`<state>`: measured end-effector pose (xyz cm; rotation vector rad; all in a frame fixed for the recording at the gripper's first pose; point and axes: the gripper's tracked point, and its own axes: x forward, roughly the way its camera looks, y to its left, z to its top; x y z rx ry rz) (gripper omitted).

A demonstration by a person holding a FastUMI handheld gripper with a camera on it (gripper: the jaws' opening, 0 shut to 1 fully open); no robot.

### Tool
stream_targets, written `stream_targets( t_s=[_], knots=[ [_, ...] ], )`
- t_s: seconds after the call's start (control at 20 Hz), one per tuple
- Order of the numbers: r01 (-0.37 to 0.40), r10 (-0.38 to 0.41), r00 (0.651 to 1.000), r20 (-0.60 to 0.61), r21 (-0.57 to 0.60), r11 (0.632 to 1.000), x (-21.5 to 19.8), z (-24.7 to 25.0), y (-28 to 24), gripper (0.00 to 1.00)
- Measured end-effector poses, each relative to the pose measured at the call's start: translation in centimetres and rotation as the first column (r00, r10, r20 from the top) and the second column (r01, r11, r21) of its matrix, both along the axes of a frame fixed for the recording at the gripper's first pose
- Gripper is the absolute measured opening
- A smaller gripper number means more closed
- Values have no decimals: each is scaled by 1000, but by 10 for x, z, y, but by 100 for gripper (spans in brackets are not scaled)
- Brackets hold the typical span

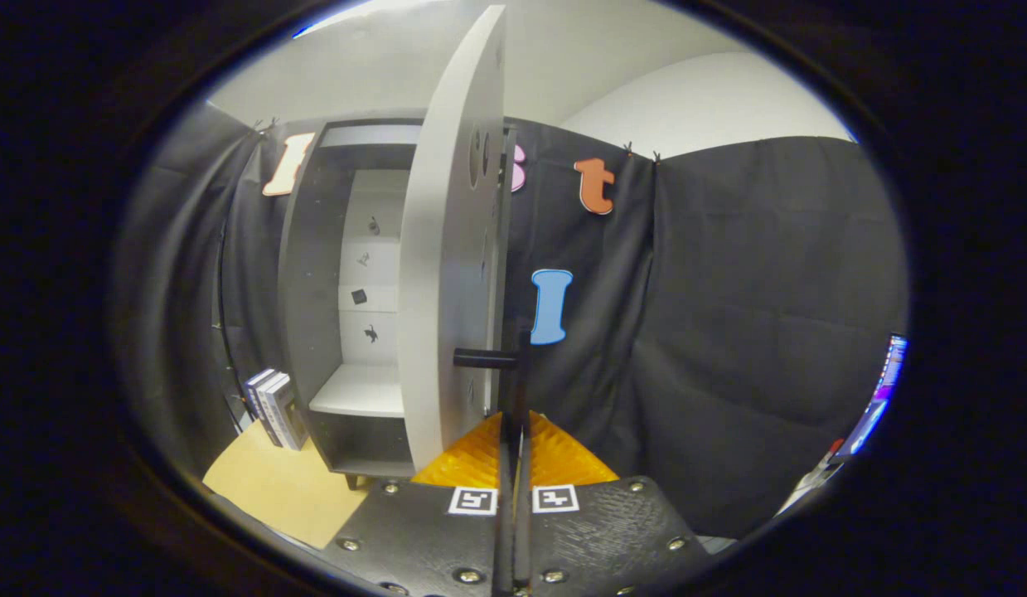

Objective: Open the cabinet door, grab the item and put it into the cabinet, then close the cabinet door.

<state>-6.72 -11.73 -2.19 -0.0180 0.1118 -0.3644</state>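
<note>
The hand-held gripper (513,431) is pinched on the cabinet door's (451,249) stiff, slim bar handle (485,358) at 12 o'clock. Books (273,406), likely the rigid, weighty item, stand at 10 o'clock.

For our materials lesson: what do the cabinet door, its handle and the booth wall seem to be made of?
Cabinet door: probably painted or laminated board, flat, matte, pale grey. Handle: a dark bar, possibly metal or plastic; the tongs look shut on it. Booth wall: black cloth, showing creases and folds.
</note>
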Motion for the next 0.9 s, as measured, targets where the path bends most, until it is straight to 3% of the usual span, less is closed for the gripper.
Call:
stream_targets(
  t_s=[0.6, 0.9],
  knots=[
    [175, -174, 984, 27, -15, 984, -61, -3, -39, 2],
    [149, -149, 989, 23, -2, 989, -62, -7, -21, 2]
  ],
)
